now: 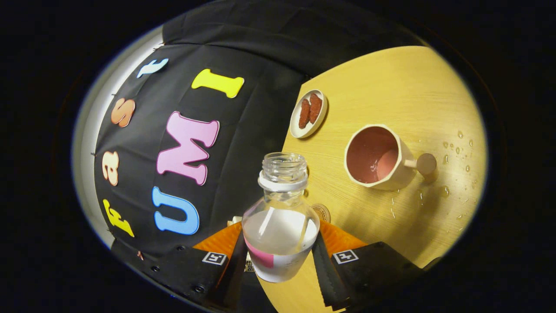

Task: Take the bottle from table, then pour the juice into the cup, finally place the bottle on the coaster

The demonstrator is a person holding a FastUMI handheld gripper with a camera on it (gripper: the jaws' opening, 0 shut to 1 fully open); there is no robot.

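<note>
Gripper (pixel 280 256) fingers clamp the uncapped bottle (pixel 280 226) near the cup (pixel 378 158).

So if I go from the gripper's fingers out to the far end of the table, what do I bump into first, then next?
gripper shut on the bottle → coaster → cup → small dish holding two brown snacks.

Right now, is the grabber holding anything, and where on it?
Yes. The hand-held gripper holds the open bottle, one finger pressing each side of its lower body.
</note>
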